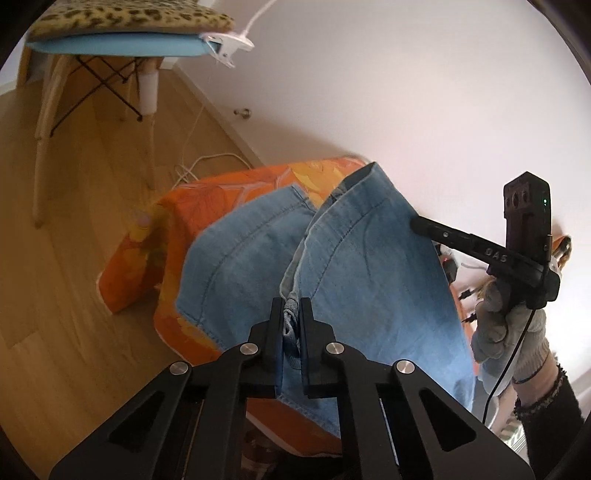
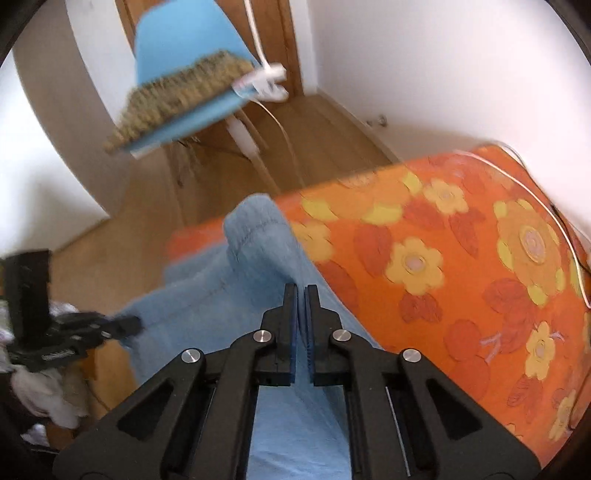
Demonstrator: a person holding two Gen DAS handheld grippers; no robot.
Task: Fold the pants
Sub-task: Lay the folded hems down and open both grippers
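Observation:
Light blue denim pants (image 1: pixel 369 280) hang lifted over a table with an orange flowered cloth (image 1: pixel 229 192). My left gripper (image 1: pixel 291 310) is shut on a bunched edge of the pants. My right gripper (image 2: pixel 301 295) is shut on the pants fabric (image 2: pixel 258 266); in the left wrist view its black fingers (image 1: pixel 424 225) pinch the right edge of the denim. In the right wrist view the left gripper (image 2: pixel 129 325) holds the pants at the lower left. One leg lies draped on the cloth.
A blue chair with a leopard cushion (image 1: pixel 122 29) stands on the wooden floor (image 1: pixel 74 258) beyond the table. A white clip and cable (image 1: pixel 229 48) hang from it. The white wall (image 1: pixel 406 92) is behind. The flowered cloth (image 2: pixel 461 266) spreads to the right.

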